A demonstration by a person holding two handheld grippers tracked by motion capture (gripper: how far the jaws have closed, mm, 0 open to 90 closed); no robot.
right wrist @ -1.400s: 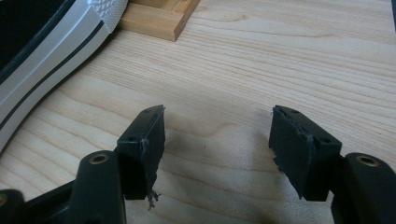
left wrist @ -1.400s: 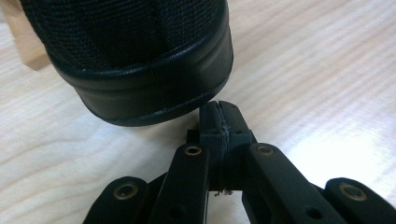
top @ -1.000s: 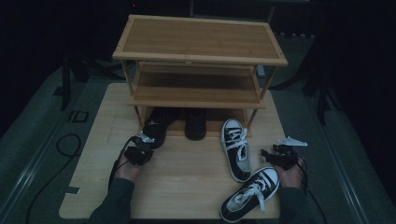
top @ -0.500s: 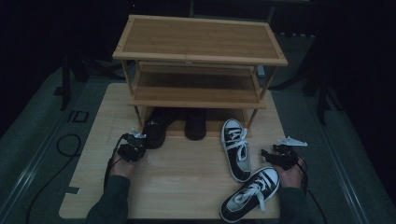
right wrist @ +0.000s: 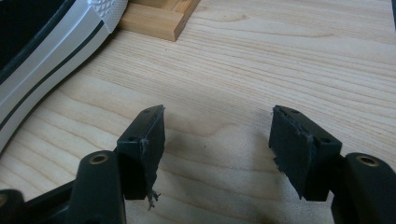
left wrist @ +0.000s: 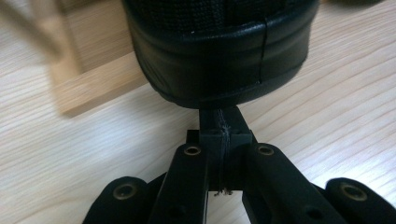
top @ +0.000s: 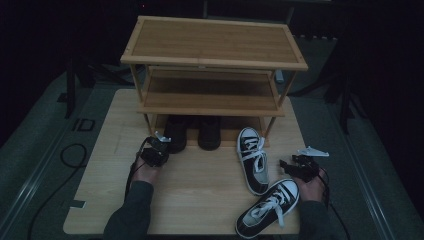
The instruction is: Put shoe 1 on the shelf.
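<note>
My right fingers (right wrist: 217, 156) gape over bare surface (top: 200, 190), beside a sneaker (top: 268, 207). My left fingers (left wrist: 219, 140) are pressed closed, nothing between them, tips at the black shoe's (left wrist: 219, 51) heel. That shoe stands under the rack (top: 210, 65).

Black leather shoe (top: 176, 134) stands upright under the rack's lowest shelf.
</note>
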